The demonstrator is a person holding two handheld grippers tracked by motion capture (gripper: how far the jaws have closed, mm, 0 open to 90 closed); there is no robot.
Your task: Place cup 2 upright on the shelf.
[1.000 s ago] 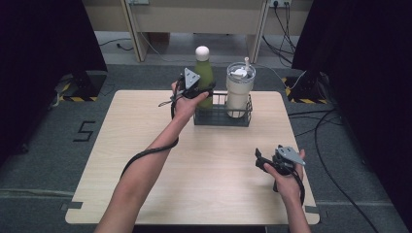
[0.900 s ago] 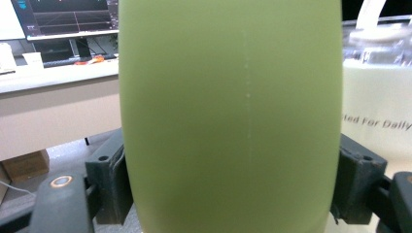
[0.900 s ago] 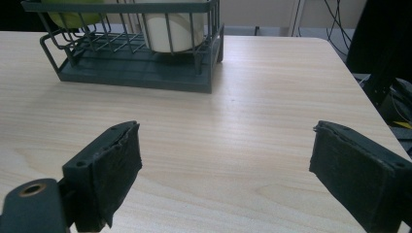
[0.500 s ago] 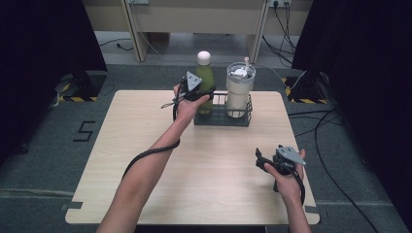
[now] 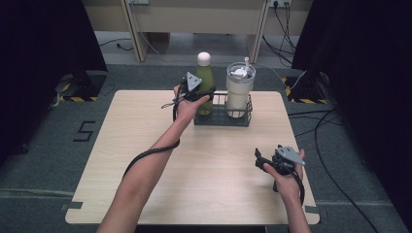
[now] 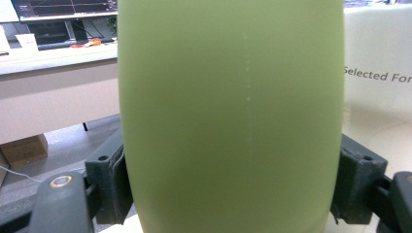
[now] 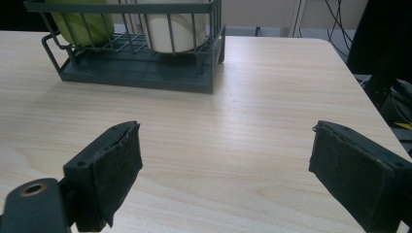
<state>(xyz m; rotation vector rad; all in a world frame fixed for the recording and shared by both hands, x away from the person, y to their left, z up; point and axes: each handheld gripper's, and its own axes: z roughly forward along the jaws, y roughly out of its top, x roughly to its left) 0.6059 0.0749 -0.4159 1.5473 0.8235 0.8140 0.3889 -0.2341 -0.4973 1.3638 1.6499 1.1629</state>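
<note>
Left tool (image 5: 203, 95), held in the person's left hand (image 5: 184, 108) at the far side of the light wooden counter (image 5: 145, 160), is clamped on the body of a tall matte green bottle with a cream round cap (image 5: 204, 82). In the left gripper view its two black jaws press against either side of the green bottle (image 6: 228, 116), low on its body. The bottle stands upright in the left end of a dark grey wire basket (image 5: 222, 118), which sits on the counter near the far edge. A cream tumbler with a clear lid and straw (image 5: 239, 90) stands upright in the basket's right end, just beside the bottle.

Right tool (image 5: 265, 162), held in the person's right hand (image 5: 286, 182), is above the near right part of the counter, well apart from the basket. In the right gripper view its jaws stand wide apart with nothing between them, pointing toward the wire basket (image 7: 141, 68).
</note>
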